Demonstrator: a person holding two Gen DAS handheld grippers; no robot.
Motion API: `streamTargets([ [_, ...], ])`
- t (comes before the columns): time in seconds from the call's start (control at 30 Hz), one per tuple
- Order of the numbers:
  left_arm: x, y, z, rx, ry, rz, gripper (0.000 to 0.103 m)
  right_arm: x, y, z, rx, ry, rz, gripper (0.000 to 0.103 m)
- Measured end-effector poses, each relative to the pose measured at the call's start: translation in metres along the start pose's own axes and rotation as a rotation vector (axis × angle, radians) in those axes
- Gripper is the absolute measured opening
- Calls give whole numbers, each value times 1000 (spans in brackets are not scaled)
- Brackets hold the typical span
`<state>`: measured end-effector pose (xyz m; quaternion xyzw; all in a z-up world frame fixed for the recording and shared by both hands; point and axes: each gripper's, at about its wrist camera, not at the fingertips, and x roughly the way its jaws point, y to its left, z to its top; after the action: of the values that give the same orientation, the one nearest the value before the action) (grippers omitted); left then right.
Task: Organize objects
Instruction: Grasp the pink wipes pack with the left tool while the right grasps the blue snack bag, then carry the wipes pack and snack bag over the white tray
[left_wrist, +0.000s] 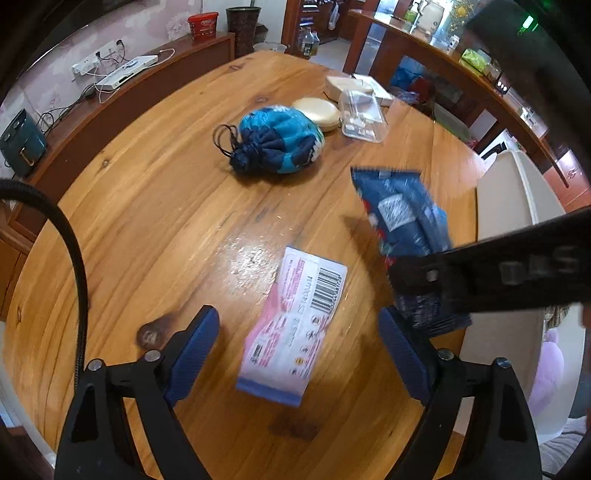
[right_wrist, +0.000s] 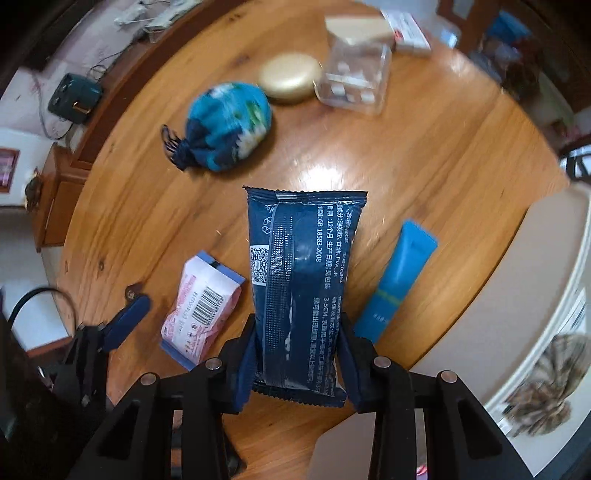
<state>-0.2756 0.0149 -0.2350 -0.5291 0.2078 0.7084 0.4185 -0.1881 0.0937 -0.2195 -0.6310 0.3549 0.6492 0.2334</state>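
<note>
My right gripper (right_wrist: 297, 354) is shut on a dark blue packet (right_wrist: 301, 280) and holds it above the round wooden table (right_wrist: 424, 158); the same dark blue packet (left_wrist: 400, 214) shows at the right of the left wrist view. My left gripper (left_wrist: 299, 339) is open and hovers over a pink and white wipes pack (left_wrist: 295, 325) that lies flat on the table. In the right wrist view the wipes pack (right_wrist: 201, 310) lies left of the held packet, and a blue tube (right_wrist: 397, 284) lies to its right.
Farther back lie a blue drawstring pouch (left_wrist: 277, 142), a cream round case (left_wrist: 319, 112), a clear plastic box (left_wrist: 364, 118) and a white box (left_wrist: 354, 86). A pale chair (left_wrist: 517, 206) stands at the table's right edge. A sideboard (left_wrist: 122, 96) runs along the left.
</note>
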Motion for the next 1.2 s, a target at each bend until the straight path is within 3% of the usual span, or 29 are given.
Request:
streamTargets([
  [0.17, 12, -10, 2, 28, 32, 29, 81, -21, -6, -7, -61, -69, -5, 39],
  [0.43, 17, -17, -3, 32, 49, 84, 70, -29, -12, -14, -59, -93, 51, 38],
  [0.53, 15, -18, -4, 21, 37, 116, 53, -32, -12, -11, -62, -100, 81, 38],
  [0.57, 14, -17, -3, 10, 36, 115, 42, -35, -12, -12, -65, -101, 90, 38],
  [0.87, -8, -31, -3, -74, 5, 73, 38, -70, -22, -32, -129, -163, 151, 38],
  [1.2, -82, -74, -10, -123, -43, 28, 38, -120, -59, -66, -189, -214, 191, 38],
])
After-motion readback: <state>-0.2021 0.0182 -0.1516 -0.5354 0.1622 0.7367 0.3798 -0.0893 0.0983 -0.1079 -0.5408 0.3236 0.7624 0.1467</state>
